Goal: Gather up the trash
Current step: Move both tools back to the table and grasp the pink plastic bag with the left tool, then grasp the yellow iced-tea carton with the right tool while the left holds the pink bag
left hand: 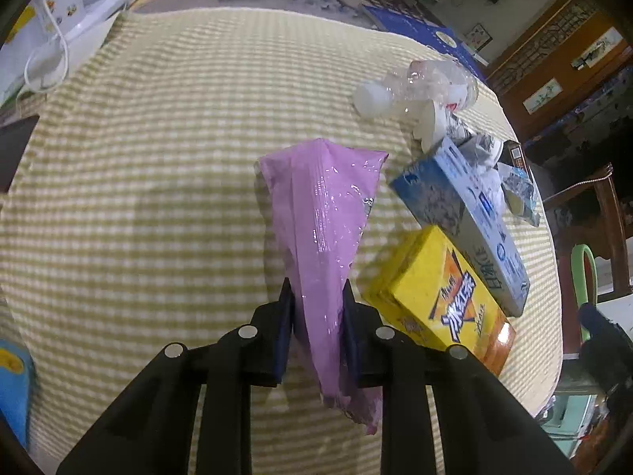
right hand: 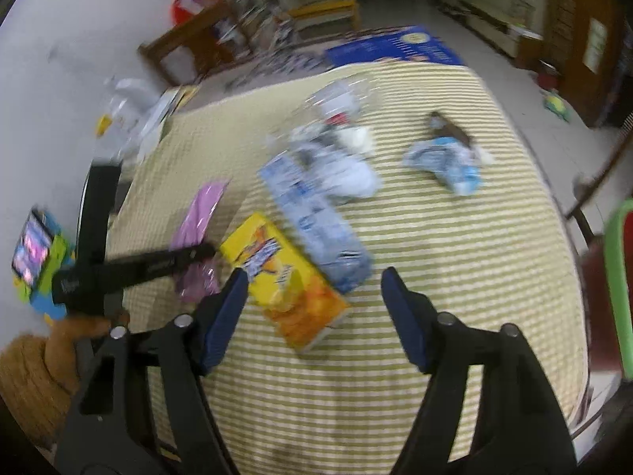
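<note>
A purple plastic wrapper (left hand: 324, 206) lies on the yellow-checked tablecloth (left hand: 158, 158), and my left gripper (left hand: 317, 301) is shut on its near end. To its right are a yellow snack box (left hand: 439, 297), a light-blue carton (left hand: 463, 213) and a crushed clear bottle (left hand: 427, 83). In the blurred right wrist view my right gripper (right hand: 314, 277) is open above the cloth, its left fingertip (right hand: 237, 281) at the edge of the yellow snack box (right hand: 292, 289). The light-blue carton (right hand: 316, 221), the purple wrapper (right hand: 201, 213) and my left gripper (right hand: 190, 255) lie beyond. A crumpled blue-white wrapper (right hand: 447, 162) sits further right.
White cups and a looped white cable (left hand: 59, 12) stand at the far left corner. A dark-blue flat box (right hand: 395, 45) lies at the table's far edge. A green chair (right hand: 621, 277) stands past the right edge. A brown sleeve (right hand: 31, 368) and a lit screen (right hand: 33, 245) are at the left.
</note>
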The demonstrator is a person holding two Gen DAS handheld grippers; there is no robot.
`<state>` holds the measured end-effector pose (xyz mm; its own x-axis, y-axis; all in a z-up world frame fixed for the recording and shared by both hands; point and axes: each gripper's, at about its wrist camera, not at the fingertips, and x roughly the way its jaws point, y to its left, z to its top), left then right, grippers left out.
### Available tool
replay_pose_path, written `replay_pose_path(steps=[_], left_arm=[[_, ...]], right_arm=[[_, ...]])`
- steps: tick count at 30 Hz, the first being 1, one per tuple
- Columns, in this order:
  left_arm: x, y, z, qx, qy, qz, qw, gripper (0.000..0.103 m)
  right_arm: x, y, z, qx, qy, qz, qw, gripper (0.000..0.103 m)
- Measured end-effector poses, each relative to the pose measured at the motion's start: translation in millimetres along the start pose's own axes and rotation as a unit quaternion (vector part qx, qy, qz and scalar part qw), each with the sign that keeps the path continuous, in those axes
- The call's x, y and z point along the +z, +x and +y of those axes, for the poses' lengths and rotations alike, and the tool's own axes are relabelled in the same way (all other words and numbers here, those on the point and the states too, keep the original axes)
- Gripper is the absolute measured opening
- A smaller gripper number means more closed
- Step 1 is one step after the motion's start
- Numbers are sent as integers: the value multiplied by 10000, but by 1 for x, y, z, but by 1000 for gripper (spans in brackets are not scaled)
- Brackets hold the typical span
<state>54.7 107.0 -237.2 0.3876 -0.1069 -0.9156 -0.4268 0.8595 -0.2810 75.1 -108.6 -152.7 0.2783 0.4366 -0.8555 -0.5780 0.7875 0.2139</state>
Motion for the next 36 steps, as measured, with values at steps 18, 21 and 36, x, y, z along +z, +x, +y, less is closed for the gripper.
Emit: replay_pose_path(steps=[18,21,36], left_arm=[[28,10,11,42,-94,-17,9999,46],[28,8,11,57,-61,-31,10000,46],[30,9,3,72,80,-42,9999,46]], right_arm=[[17,81,31,-263,-994,827,9912,64],[21,79,33,-28,-1016,957,9902,65],[10,88,20,170,-831,1283,9881,71]])
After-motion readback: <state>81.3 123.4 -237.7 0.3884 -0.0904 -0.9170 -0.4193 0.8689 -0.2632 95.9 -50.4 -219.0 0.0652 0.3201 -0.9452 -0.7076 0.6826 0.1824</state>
